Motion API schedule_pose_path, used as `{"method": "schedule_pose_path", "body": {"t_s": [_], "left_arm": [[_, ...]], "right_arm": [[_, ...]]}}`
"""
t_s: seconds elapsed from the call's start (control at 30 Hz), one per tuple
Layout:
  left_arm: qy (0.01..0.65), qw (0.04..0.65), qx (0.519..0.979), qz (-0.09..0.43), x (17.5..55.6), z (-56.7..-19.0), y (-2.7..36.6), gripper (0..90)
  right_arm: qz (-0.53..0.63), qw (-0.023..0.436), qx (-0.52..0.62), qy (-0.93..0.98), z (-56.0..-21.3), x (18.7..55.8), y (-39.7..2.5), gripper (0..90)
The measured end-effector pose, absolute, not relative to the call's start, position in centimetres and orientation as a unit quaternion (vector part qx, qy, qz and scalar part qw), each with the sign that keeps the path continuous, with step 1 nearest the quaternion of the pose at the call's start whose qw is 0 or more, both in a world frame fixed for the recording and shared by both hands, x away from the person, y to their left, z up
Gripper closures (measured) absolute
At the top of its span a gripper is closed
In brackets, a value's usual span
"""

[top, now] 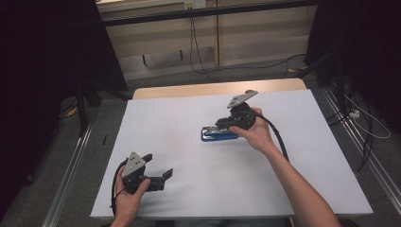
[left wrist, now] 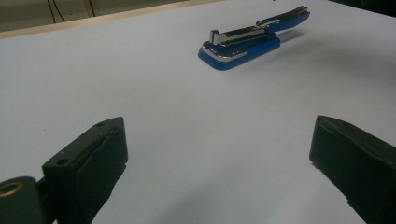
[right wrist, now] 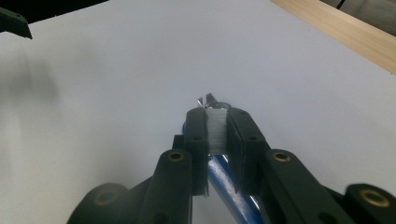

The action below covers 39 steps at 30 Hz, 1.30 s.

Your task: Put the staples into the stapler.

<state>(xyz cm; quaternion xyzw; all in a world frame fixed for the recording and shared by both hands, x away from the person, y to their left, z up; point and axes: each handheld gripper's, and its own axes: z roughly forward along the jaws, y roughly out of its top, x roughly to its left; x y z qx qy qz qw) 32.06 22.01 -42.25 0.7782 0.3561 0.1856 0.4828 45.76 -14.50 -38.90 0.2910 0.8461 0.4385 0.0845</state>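
While left claw (top: pixel 158 166) gapes, right claw (right wrist: pixel 217 135) pinches stapler (top: pixel 218 135).

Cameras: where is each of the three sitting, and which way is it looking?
High view: above the person's side, looking forward and down at the white table; both forearms, the left tool and the right tool show.
Left gripper view: on the left tool, facing the blue stapler; wide-apart jaws show.
Right gripper view: on the right tool, jaws closed on the stapler.
All share the stapler.
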Motion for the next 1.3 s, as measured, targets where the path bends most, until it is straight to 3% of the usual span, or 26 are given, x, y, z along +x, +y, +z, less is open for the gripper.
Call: {"method": "schedule_pose_path", "body": {"t_s": [1.3], "left_arm": [[0.356, 0.486, 0.776, 0.186, 32.0, -42.2, 22.2, 4.5]], "right_arm": [[0.437, 0.067, 0.266, 0.857, -39.4, 48.7, -11.6, 78.8]]}}
